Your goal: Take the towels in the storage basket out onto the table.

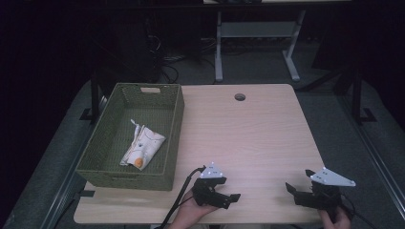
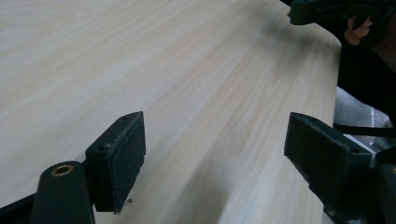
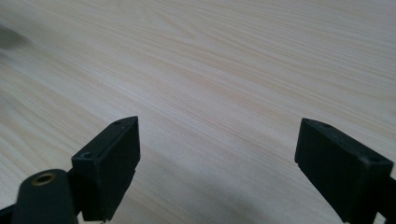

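Resting in woven basket (image 1: 174,124): soft printed cloth (image 1: 142,149).

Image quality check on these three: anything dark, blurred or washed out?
High view: table evenly lit, room behind nearly black, cloth in the basket soft but readable. Left gripper view: wood grain bright, pads sharp, far corner blurred. Right gripper view: grain pale, slightly washed out, a dark smudge at the upper left.

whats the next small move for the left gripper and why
Probably swing the left gripper up-left toward the green basket. Its fingers stand open and empty over bare table, and the folded cloth in the basket is the nearest thing to grasp.
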### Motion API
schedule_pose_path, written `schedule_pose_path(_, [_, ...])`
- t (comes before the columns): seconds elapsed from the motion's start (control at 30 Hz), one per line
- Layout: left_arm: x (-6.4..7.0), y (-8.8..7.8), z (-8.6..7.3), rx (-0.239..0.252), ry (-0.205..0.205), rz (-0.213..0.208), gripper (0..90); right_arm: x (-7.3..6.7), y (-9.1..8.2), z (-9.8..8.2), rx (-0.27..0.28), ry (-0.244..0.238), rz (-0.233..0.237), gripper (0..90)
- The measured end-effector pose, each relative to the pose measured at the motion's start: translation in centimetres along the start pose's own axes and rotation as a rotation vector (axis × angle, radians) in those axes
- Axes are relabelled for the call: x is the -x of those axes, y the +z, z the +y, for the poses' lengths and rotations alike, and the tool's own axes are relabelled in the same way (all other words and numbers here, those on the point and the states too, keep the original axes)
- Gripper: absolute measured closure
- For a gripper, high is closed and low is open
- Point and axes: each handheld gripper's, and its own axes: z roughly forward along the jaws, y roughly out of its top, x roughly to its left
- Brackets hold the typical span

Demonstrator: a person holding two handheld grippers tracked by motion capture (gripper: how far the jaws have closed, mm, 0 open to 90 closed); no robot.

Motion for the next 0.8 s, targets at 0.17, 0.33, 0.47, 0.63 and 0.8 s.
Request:
schedule_pose_path(0.17, [-0.2, -0.2, 0.8, 0.000, 0.012, -0.002, 20.0, -0.1, 0.0, 0.1, -0.003, 0.002, 0.002, 13.8])
schedule_pose_path(0.33, [-0.1, -0.2, 1.2, -0.015, 0.010, -0.013, 19.0, -0.4, -0.1, 0.2, 0.004, -0.005, 0.007, 13.9])
schedule_pose_path(0.47, [-0.2, -0.3, 2.1, -0.024, 0.007, -0.025, 19.0, -0.5, 0.0, 0.2, -0.006, -0.009, 0.008, 13.9])
schedule_pose_path(0.63, [-0.4, -0.8, 2.8, -0.027, 0.023, -0.034, 19.0, -0.5, 0.0, 0.2, -0.004, -0.012, 0.010, 13.8])
schedule_pose_path(0.8, [-0.9, -1.5, 3.4, -0.022, 0.020, -0.053, 19.0, -0.5, 0.0, 0.2, -0.003, -0.017, 0.015, 13.9])
